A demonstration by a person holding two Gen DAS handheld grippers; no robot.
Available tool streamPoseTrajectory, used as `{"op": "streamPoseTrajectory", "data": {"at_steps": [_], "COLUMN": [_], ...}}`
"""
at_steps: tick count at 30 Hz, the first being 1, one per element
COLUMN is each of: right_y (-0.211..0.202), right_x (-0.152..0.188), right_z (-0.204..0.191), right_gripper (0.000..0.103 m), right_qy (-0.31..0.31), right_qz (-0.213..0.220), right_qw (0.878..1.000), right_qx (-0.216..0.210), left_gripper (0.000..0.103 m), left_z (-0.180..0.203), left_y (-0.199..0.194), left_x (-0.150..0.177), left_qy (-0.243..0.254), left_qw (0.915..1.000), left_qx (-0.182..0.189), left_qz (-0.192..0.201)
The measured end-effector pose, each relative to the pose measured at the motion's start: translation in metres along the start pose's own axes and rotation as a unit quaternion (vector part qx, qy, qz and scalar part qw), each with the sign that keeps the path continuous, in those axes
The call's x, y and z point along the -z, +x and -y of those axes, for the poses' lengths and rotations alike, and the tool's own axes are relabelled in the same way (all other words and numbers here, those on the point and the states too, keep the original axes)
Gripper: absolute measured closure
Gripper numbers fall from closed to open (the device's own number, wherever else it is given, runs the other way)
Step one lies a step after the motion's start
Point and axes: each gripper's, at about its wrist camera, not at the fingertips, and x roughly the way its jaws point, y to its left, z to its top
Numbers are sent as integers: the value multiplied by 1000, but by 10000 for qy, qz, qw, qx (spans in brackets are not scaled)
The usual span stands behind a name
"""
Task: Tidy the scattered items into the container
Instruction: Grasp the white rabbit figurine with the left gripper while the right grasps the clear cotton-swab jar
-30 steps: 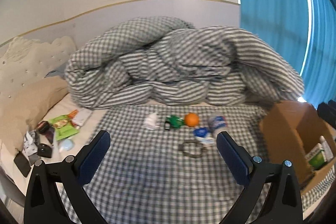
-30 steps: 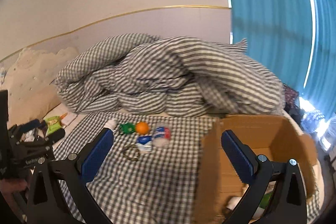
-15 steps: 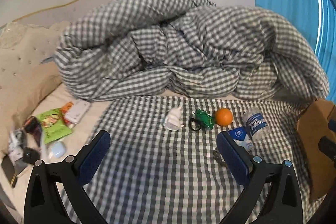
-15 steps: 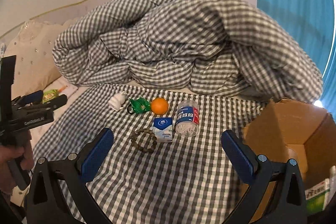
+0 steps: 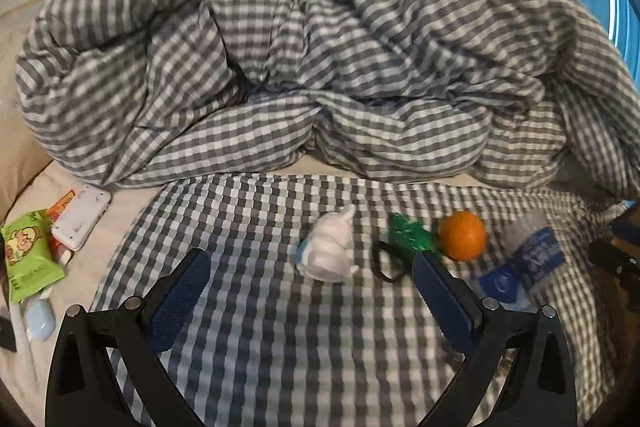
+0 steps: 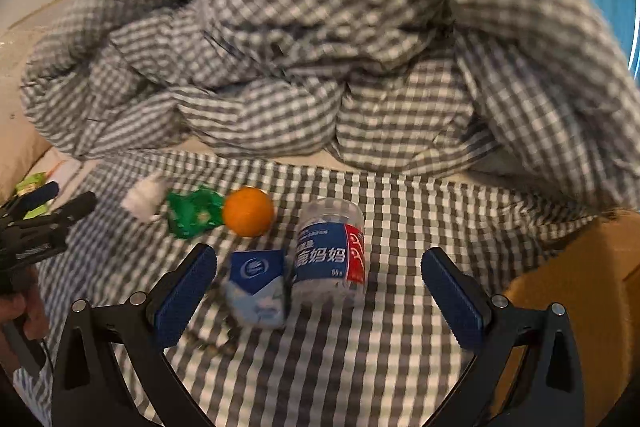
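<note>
Landmark: the orange ball (image 6: 248,211), smooth, round, matte, sitting on the flat gingham bedspread (image 6: 360,367) (grey-white check, soft weave).

Just left of the ball: crinkly green toy (image 6: 194,213), shiny foil-like surface, with a black loop on it in the left view. Further left of that: white figurine (image 5: 329,250), lumpy, conical, lying tilted.

Just right of the ball: clear plastic jar (image 6: 331,251), cylindrical, blue-red label with white print, lying on its side with the base toward me. In front of the ball, touching the jar's left side: small blue-white carton (image 6: 258,287), boxy, glossy. Near side of the carton: beaded ring, blurred, mostly hidden.

Far right of the ball: cardboard box (image 6: 580,299), brown, only its near corner shows in the right view.

Behind the ball: bunched duvet (image 5: 320,67), same check, deep folds.

Far left of the ball, off the spread: green snack pouch (image 5: 28,255) and a flat white case (image 5: 82,217), plus other small bits, too blurred to name.

My right gripper (image 6: 320,295): jaws wide apart, holding nothing, blue ribbed pads. Carton and jar lie between the fingers, just ahead of the ball's near side.

My left gripper (image 5: 308,301): also spread wide, nothing held. Figurine sits just ahead between the fingers; right pad overlaps the green toy's edge in view.
</note>
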Motion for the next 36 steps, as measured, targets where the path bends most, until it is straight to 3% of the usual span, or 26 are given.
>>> {"op": "streamPoseTrajectory", "data": {"at_steps": [9, 12, 17, 22, 28, 29, 31, 33, 36], "right_y": [53, 64, 75, 82, 98, 101, 107, 112, 116], "right_x": [2, 3, 7, 14, 20, 21, 24, 24, 26], "right_z": [5, 3, 1, 1, 5, 5, 4, 3, 4], "right_gripper": [1, 1, 1, 1, 1, 3, 17, 42, 42], "right_qy": [62, 27, 19, 21, 75, 69, 38, 38, 56], "right_qz": [-388, -448, -503, -540, -712, -743, -806, -870, -906], "right_qw": [9990, 9987, 9985, 9982, 9971, 9969, 9964, 9958, 9954], "right_qx": [199, 232, 229, 275, 268, 258, 271, 280, 310], "left_gripper": [2, 14, 53, 55, 55, 55, 55, 55, 55], "left_z": [-6, -6, 6, 12, 13, 12, 11, 10, 8], "left_y": [58, 75, 100, 99, 71, 65, 51, 38, 15], "left_x": [2, 4, 13, 17, 13, 12, 7, 2, -6], "left_qy": [-160, -234, -18, 139, 212, 184, 153, 150, 107], "left_qw": [9991, 9983, 9958, 9967, 9981, 9984, 9988, 9992, 9996], "left_qx": [35, 77, 65, -65, -166, -171, -179, -191, -189], "left_qz": [-394, -536, -917, -801, -549, -513, -421, -325, -167]}}
